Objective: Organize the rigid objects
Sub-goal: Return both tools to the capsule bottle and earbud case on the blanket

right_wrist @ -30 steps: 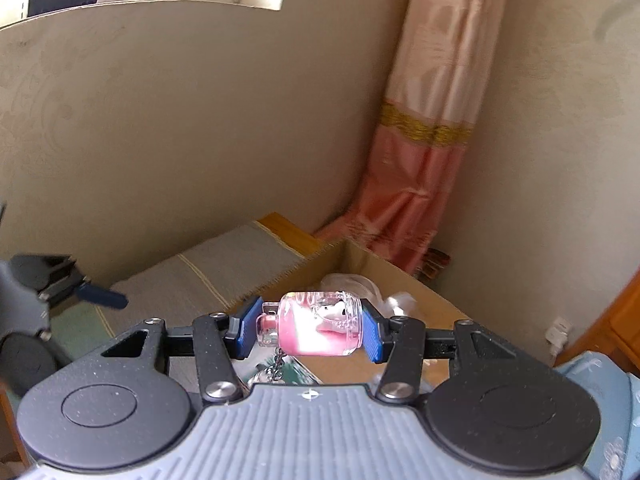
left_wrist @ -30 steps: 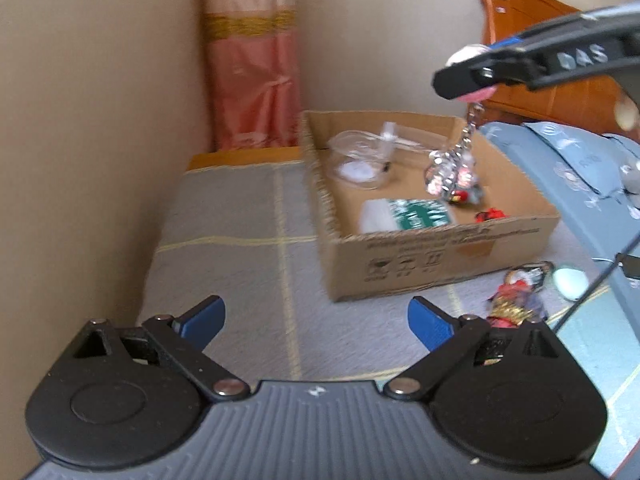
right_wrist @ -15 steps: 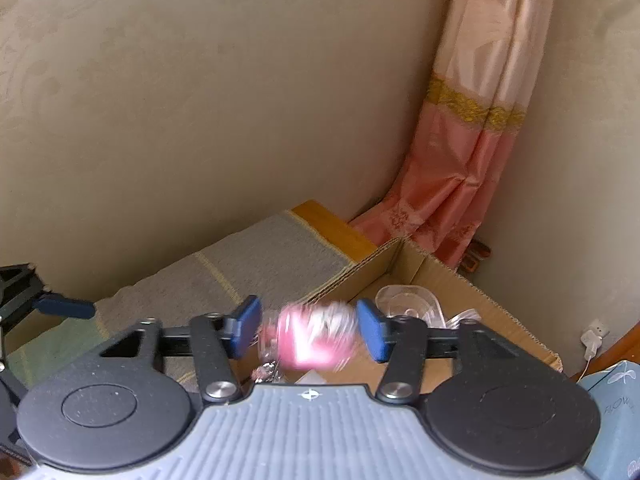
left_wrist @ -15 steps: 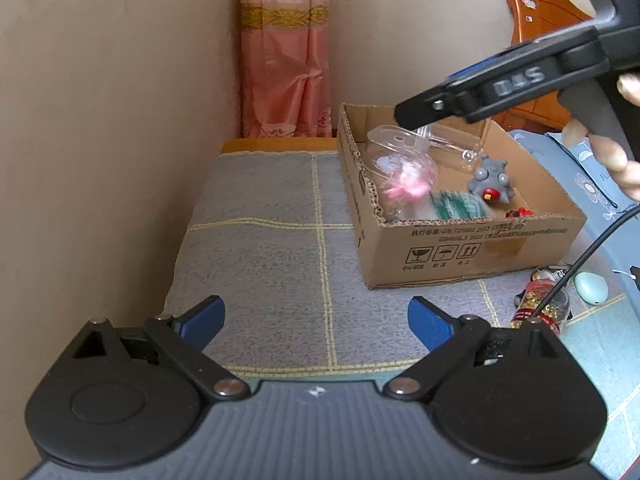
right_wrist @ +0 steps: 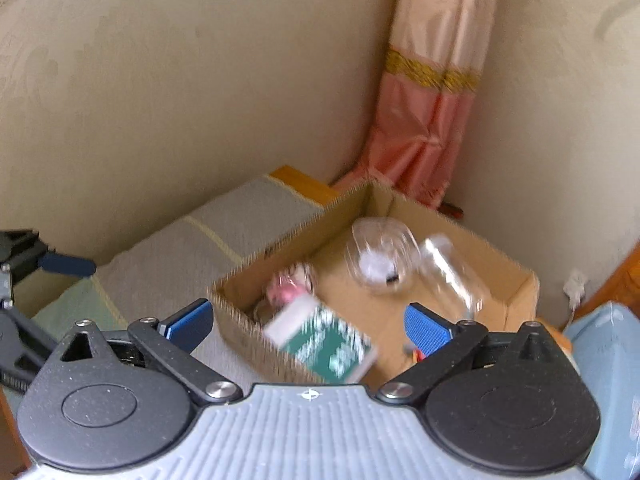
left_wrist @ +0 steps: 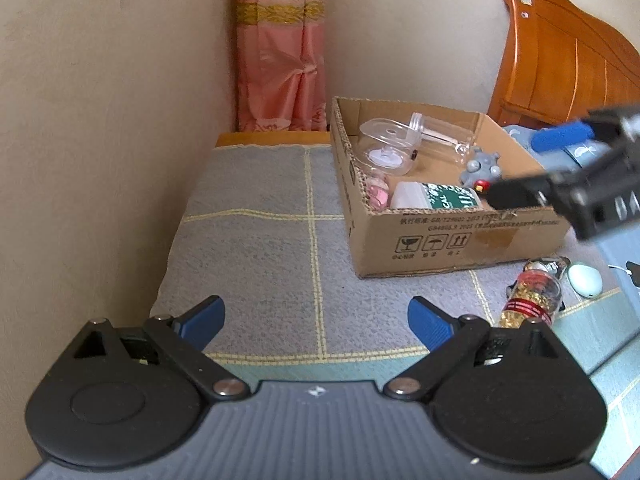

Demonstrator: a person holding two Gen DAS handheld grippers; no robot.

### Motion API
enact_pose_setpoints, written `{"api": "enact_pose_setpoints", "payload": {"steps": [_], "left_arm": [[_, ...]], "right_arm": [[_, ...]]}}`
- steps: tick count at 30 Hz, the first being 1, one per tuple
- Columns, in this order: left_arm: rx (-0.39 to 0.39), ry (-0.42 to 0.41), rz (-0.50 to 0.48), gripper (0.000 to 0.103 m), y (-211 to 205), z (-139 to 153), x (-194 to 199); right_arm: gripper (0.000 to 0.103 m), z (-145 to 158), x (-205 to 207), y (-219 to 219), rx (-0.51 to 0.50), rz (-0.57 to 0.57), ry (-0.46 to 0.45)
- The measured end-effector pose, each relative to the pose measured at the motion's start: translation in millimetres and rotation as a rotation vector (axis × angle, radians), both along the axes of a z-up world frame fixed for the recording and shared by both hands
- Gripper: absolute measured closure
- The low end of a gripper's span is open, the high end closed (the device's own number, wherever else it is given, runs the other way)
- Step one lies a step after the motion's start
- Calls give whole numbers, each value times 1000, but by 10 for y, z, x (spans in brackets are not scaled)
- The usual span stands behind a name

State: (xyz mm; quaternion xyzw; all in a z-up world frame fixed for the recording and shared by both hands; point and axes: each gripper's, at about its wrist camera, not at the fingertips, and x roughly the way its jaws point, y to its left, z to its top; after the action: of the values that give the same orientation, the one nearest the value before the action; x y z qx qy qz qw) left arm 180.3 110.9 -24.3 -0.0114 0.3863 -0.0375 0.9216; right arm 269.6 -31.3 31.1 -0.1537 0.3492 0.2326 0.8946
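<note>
Right gripper point(right_wrist: 308, 326) now spread, empty | pink bottle point(left_wrist: 379, 196) dropped into cardboard box point(left_wrist: 452, 236) (landed!) | left gripper point(left_wrist: 316, 316) apart, idle | gold bottle point(left_wrist: 530, 300) likely next

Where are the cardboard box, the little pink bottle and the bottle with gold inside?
cardboard box point(left_wrist: 460, 236), left wrist view, on its printed front wall.
pink bottle point(left_wrist: 379, 195), left wrist view, on its pink body inside the box.
gold-filled bottle point(left_wrist: 530, 298), left wrist view, on its clear middle, outside the box.
</note>
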Motion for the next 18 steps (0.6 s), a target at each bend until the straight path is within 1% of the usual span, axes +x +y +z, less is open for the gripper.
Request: {"api": "enact_pose_setpoints", "payload": {"steps": [6, 12, 16, 18], "left_arm": [[6, 11, -16, 5, -75, 2, -52], [-2, 29, -50, 5, -243, -21, -60], [13, 44, -106, 5, -430, -47, -76], [19, 51, -144, 5, -536, -61, -97]], "right_arm": [[0, -211, -439, -289, 56, -97, -14], [0, -478, -837, -607, 124, -253, -7], [0, -732, -1076, -810, 151, -366, 39], [0, -831, -1139, -894, 151, -396, 71]]}}
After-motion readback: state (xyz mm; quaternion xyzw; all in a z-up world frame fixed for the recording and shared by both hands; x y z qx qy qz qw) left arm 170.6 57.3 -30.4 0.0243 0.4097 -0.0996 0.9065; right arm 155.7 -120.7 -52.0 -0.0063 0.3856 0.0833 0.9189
